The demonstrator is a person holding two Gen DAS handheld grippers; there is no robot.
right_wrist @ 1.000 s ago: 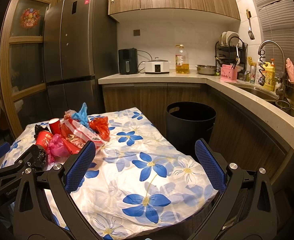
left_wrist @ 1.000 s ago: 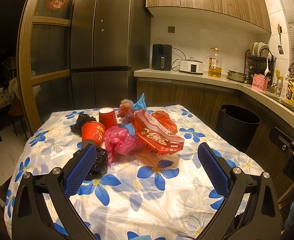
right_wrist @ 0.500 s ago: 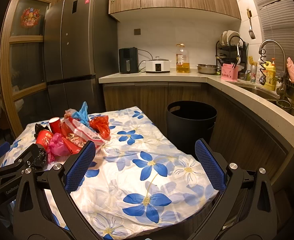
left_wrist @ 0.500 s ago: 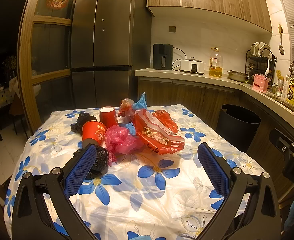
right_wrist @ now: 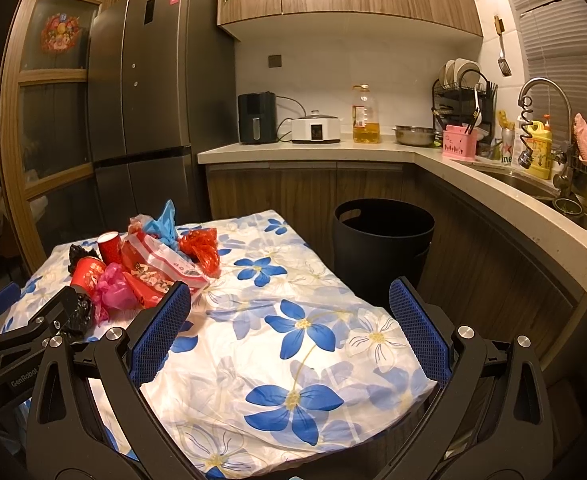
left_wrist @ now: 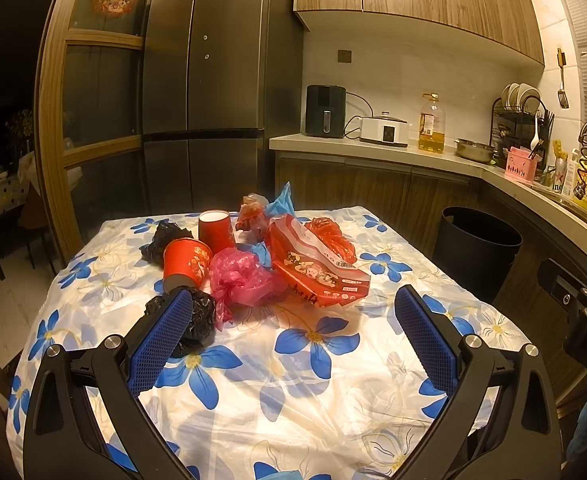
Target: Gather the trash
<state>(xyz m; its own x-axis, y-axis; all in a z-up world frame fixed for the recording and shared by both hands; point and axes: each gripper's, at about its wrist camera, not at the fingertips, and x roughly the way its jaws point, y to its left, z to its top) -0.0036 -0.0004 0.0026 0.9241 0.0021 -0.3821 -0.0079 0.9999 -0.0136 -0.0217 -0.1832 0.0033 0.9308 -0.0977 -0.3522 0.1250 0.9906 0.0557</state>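
A heap of trash lies on the flowered tablecloth [left_wrist: 313,380]: two red paper cups [left_wrist: 187,260], a pink plastic bag [left_wrist: 241,280], a red snack packet [left_wrist: 317,272], black bags [left_wrist: 191,320] and a blue bag [left_wrist: 281,200]. The heap also shows in the right wrist view [right_wrist: 149,264]. A black trash bin [right_wrist: 381,244] stands on the floor beyond the table's right side, also in the left wrist view [left_wrist: 477,248]. My left gripper [left_wrist: 293,332] is open and empty, just short of the heap. My right gripper [right_wrist: 289,328] is open and empty over the table's right part.
A dark fridge [left_wrist: 209,92] stands behind the table. A counter [right_wrist: 333,152] with an air fryer, cooker, oil bottle and dish rack runs along the back and right, with a sink [right_wrist: 533,188]. A wooden glass door [left_wrist: 89,100] is at the left.
Both grippers have drifted very slightly forward. Nothing was taken hold of and the trash has not moved.
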